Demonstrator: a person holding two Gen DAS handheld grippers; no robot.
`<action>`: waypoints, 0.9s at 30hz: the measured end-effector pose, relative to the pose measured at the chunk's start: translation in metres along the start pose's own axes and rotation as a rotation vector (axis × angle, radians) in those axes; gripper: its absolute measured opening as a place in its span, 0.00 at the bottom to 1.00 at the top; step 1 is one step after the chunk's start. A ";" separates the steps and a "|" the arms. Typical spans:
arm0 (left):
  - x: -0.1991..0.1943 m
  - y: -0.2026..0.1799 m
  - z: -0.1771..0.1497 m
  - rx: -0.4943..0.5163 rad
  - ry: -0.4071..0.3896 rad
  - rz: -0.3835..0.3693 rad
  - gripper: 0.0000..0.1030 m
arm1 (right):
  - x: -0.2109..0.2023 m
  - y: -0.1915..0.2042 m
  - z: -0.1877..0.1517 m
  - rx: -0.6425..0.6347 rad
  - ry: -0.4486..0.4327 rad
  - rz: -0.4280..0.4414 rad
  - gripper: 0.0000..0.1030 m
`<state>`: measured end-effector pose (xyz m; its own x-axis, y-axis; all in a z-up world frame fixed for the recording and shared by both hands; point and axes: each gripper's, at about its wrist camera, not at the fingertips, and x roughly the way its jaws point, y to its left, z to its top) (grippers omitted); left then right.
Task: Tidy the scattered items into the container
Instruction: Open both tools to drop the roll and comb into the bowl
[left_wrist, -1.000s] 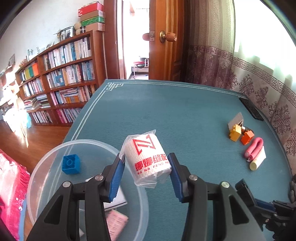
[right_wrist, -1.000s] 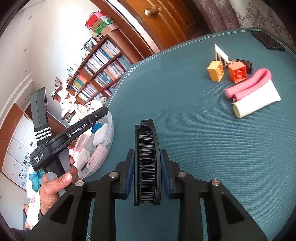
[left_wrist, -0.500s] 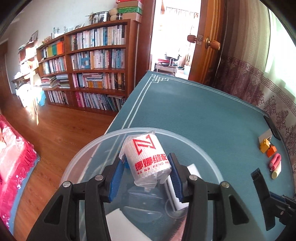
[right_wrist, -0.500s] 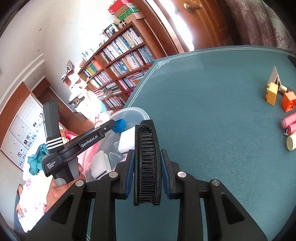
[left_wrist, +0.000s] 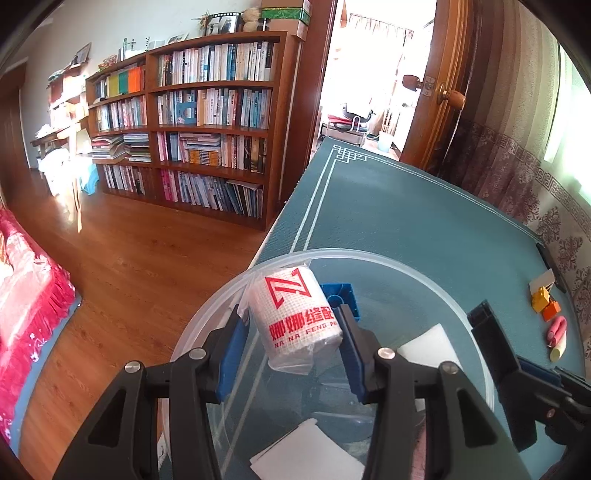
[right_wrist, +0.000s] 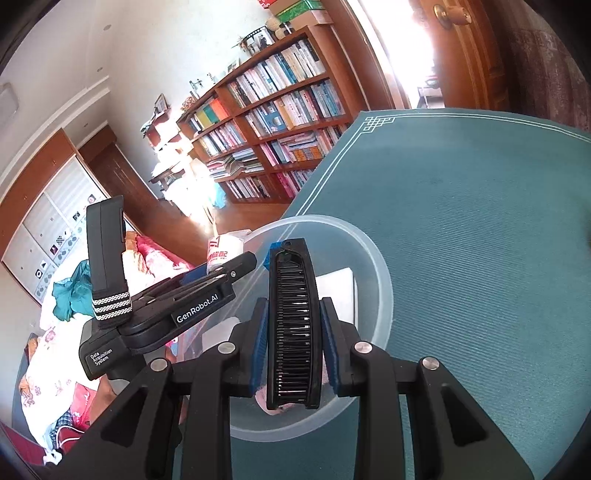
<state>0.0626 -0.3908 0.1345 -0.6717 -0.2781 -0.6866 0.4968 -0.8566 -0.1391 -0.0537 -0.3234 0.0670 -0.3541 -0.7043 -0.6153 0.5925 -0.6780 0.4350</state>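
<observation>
White plastic-wrapped gauze roll w/ red print (left_wrist: 295, 314) is clamped at its sides by left gripper (left_wrist: 291, 350) over clear round plastic tub (left_wrist: 461, 295); judged light, squashy, slippery wrap. Black toothed comb (right_wrist: 291, 325), stiff, is pinched mid-length by right gripper (right_wrist: 293, 345), tub at 12.

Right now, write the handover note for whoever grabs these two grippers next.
Left gripper: shut on the wrapped white roll, held over the clear container.
Right gripper: shut on the black comb, also over the container, at its near rim.
Already inside: a blue block, white flat pieces, something pink.
Still out on the green table, far right: yellow block, orange block, a small white card, pink curved piece, cream tube.
Next: probably release the roll and the comb into the container, then fetch the far-right group.
</observation>
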 end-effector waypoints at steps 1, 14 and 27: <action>0.000 0.002 0.000 -0.002 0.003 -0.004 0.52 | 0.003 0.002 0.000 -0.008 0.003 0.001 0.28; -0.015 0.029 -0.005 -0.052 -0.023 0.006 0.78 | 0.029 0.026 -0.002 -0.100 0.016 -0.030 0.29; -0.022 0.035 -0.013 -0.060 -0.020 0.032 0.83 | 0.031 0.025 -0.009 -0.097 0.035 -0.060 0.47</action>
<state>0.1018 -0.4096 0.1356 -0.6656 -0.3140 -0.6770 0.5496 -0.8200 -0.1600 -0.0434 -0.3607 0.0529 -0.3667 -0.6540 -0.6617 0.6387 -0.6941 0.3320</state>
